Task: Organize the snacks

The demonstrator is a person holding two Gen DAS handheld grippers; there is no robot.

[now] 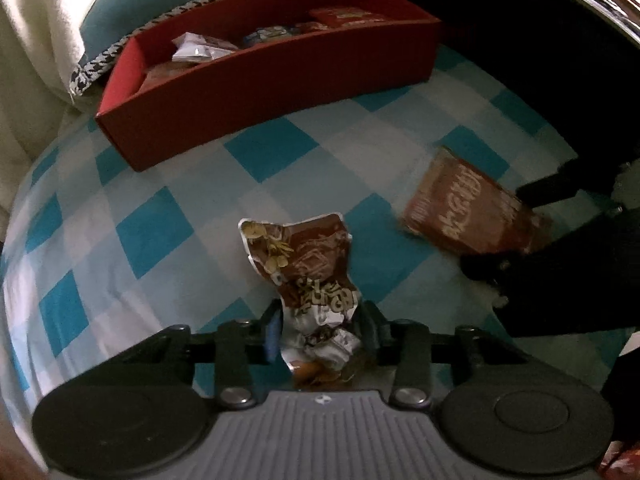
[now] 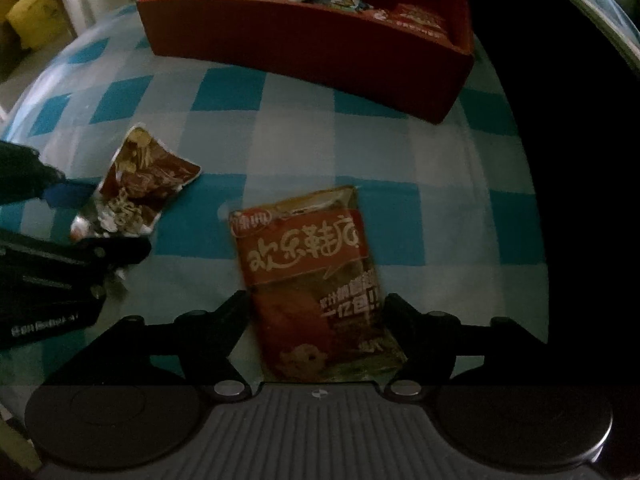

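Snack packets sit one in each gripper: the left gripper (image 1: 320, 332) pinches a crumpled brown packet (image 1: 308, 272), the right gripper (image 2: 316, 320) clamps a red packet (image 2: 308, 280), long axis pointing ahead. The red box (image 2: 320, 40) lies ahead at the checked cloth's (image 2: 280, 120) far edge, roughly equally near both.

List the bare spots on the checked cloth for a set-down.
Bare checked cloth lies between the red box and both packets. Crowded near the crumpled brown packet in the left gripper and the red packet in the right gripper.
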